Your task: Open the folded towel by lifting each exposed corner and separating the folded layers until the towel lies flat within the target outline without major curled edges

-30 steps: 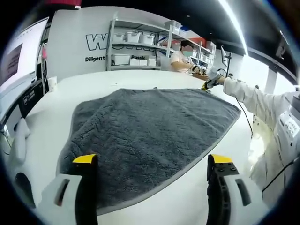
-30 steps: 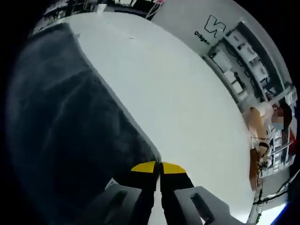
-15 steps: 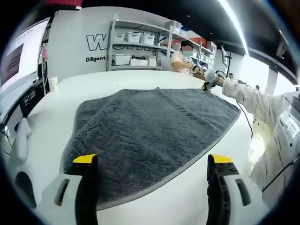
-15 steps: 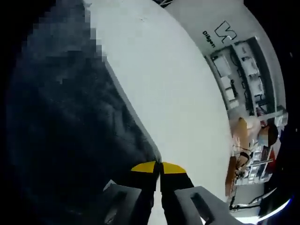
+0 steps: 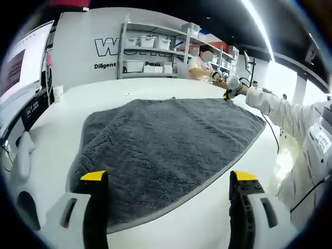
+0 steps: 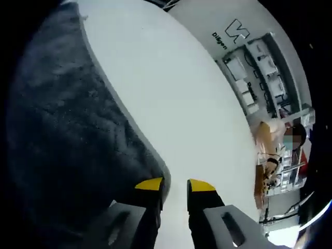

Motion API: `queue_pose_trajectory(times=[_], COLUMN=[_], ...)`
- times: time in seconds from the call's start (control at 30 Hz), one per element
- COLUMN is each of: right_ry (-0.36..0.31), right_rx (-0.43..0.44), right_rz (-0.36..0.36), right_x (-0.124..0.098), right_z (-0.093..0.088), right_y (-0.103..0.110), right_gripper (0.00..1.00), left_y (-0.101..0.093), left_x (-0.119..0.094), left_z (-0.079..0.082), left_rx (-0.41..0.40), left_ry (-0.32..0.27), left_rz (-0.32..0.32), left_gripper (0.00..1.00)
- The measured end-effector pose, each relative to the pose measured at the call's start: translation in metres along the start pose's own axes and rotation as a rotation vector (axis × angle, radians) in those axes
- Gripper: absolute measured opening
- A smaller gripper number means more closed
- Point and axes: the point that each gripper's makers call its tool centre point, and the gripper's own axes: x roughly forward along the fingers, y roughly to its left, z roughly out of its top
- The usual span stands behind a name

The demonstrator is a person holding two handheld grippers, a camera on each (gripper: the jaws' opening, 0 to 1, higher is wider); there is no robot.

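Note:
A dark grey towel (image 5: pixel 171 140) lies spread on the white table (image 5: pixel 155 85), its near edge curving between my left gripper's jaws. The left gripper (image 5: pixel 169 177) hovers low over that near edge, open wide, with nothing between its yellow-tipped fingers (image 5: pixel 94 176). In the right gripper view the towel (image 6: pixel 67 140) covers the left side and its corner (image 6: pixel 160 170) rests on the table beside the left jaw. My right gripper (image 6: pixel 175 185) is open by a narrow gap, and bare table shows through it. The left gripper view shows that right gripper (image 5: pixel 229 93) at the towel's far right corner, held by a white-sleeved arm (image 5: pixel 280 111).
Shelves with white bins (image 5: pixel 150 52) stand against the back wall, and a person (image 5: pixel 199 65) sits near them. A monitor (image 5: pixel 18 67) and a small cup (image 5: pixel 57 92) sit at the table's left side. Bare table (image 6: pixel 181 104) stretches beyond the towel's far edge.
The right gripper's jaws have parted and let go of the towel corner, which now lies on the table. The left gripper and the towel's near edge have stayed put.

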Motion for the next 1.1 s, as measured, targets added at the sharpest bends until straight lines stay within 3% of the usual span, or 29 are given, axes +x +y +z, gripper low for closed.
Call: queue_pose_trajectory(times=[0.17,0.33,0.43,0.53,0.9,1.1], right_ry=[-0.076,-0.125,-0.149,-0.209,-0.210,-0.209], right_rx=[0.193,0.382,0.418,0.523,0.516,0.446], right_rz=[0.034,0.153,0.191,0.291,0.389,0.437], right_x=[-0.013,-0.028,-0.035,-0.047,-0.080,-0.110], right_z=[-0.003,-0.012,-0.015,-0.015,-0.034,-0.042], right_y=[-0.012,-0.010,-0.009,0.000,0.032,0.057], right_gripper=[0.32,0.44,0.44,0.43,0.54,0.58], left_y=[0.000,-0.002,-0.003,-0.004,-0.008,-0.008], left_x=[0.001,0.002,0.003,0.003,0.004,0.003], left_z=[0.000,0.000,0.001,0.002,0.004,0.004], left_rx=[0.000,0.001,0.003,0.005,0.006,0.006], left_ry=[-0.001,-0.002,-0.003,-0.005,-0.013,-0.015], left_rz=[-0.001,-0.009,-0.011,-0.016,-0.031,-0.033], left_gripper=[0.95,0.95,0.95,0.95,0.96,0.96])
